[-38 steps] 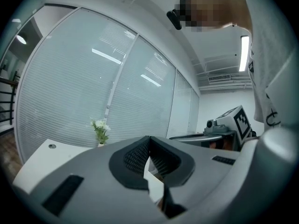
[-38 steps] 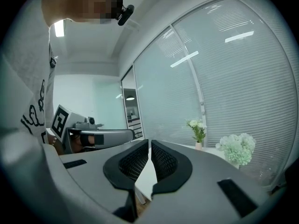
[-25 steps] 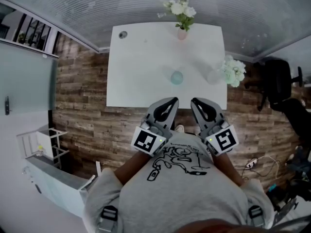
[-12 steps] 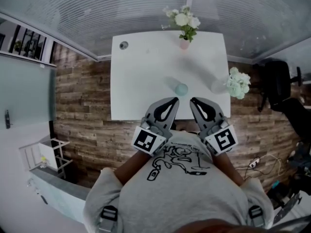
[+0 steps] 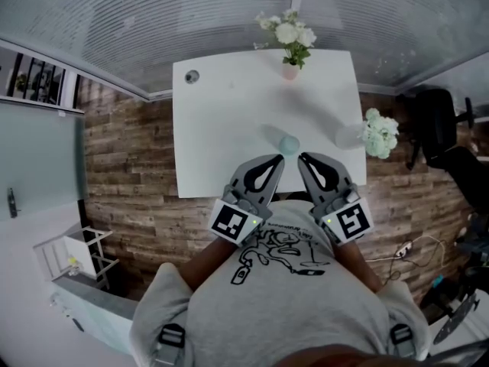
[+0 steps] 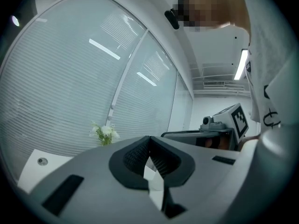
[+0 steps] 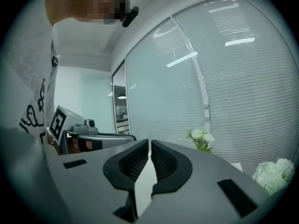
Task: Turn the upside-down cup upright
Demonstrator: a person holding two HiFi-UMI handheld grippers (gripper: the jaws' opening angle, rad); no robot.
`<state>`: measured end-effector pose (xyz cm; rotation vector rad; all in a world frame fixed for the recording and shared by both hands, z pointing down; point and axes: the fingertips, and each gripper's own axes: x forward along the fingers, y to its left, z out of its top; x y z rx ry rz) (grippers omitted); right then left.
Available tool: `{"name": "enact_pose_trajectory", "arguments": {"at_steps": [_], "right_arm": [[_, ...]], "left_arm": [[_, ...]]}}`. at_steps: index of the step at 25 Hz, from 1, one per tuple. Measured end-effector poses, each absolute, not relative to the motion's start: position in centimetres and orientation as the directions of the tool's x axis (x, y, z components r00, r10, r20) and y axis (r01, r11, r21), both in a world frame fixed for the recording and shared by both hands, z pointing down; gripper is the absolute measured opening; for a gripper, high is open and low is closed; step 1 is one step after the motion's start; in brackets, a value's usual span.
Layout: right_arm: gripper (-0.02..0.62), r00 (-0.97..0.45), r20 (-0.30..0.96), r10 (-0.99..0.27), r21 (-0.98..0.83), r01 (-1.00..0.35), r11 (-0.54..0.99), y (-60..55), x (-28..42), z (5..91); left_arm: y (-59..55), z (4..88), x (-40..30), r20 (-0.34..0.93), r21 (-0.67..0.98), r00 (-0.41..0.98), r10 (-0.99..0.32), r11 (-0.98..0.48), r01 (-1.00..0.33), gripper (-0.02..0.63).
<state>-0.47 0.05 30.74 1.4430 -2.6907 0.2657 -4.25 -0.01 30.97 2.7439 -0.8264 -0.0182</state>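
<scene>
Step in hand: the approach is judged to be under way; the cup is not yet gripped or touched.
Left gripper: the jaws are shut, pad against pad, and nothing is held between them, as is seen in the left gripper view.
Right gripper: the jaws are brought together to a thin slit, with nothing caught in it, as is seen in the right gripper view.
Cup: a small pale blue-green shape is seen on the white table, just ahead of both sets of jaw tips and between them. It is not shown in either gripper view, and its upside-down pose cannot be confirmed from overhead.
Other things: a flower vase stands well beyond the jaws at the far table edge. A second bunch of flowers lies off to the outer side of the right jaws.
Next move: one pair of jaws would need to be opened wider than the cup, brought around its wall and closed. A lift and a half-turn roll would then be called for before it is set down.
</scene>
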Motion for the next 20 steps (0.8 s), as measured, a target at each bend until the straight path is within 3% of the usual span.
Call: {"name": "enact_pose_trajectory", "arguments": {"at_steps": [20], "right_arm": [[0.041,-0.576,0.197,-0.793,-0.112,-0.817,0.566,-1.8,2.4,32.6]], "left_arm": [[-1.9,32.9,-2.8,0.11,0.266,0.829,-0.549,-0.787,-0.556,0.003]]}}
